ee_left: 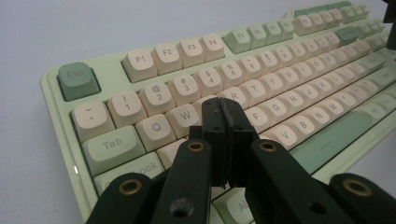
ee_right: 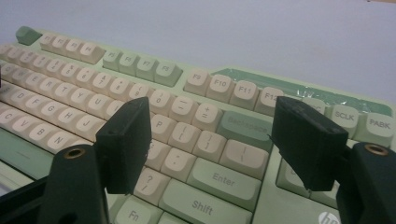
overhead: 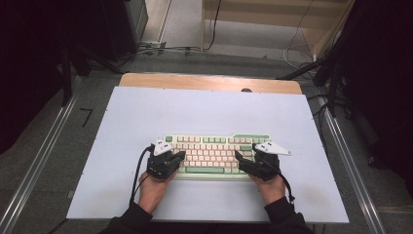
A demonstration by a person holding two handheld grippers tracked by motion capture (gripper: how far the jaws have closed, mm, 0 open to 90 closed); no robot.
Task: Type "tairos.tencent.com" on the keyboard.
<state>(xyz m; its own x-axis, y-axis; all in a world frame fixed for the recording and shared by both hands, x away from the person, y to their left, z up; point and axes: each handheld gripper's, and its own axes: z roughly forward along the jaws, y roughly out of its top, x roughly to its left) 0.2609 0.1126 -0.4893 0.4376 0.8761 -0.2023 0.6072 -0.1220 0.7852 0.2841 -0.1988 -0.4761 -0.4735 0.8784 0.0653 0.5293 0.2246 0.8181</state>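
Observation:
A mint-green keyboard (overhead: 214, 153) with cream keycaps lies on the white tabletop (overhead: 204, 112), near its front edge. My left gripper (overhead: 180, 156) hangs over the keyboard's left end. In the left gripper view its jaws are pressed together, nothing between them, and the left gripper (ee_left: 223, 109) tips hover just above the letter keys beside W (ee_left: 189, 115). My right gripper (overhead: 239, 157) is over the keyboard's right end. The right gripper (ee_right: 212, 116) stands open and empty, its jaws apart above the keys left of Enter (ee_right: 223, 178) and below Backspace (ee_right: 243, 127).
A wooden strip (overhead: 209, 82) borders the tabletop's far edge. Metal rails (overhead: 34, 165) run along both sides of the table. Cables (overhead: 160, 48) and dark stands lie on the floor beyond. Bare white surface surrounds the keyboard on all sides.

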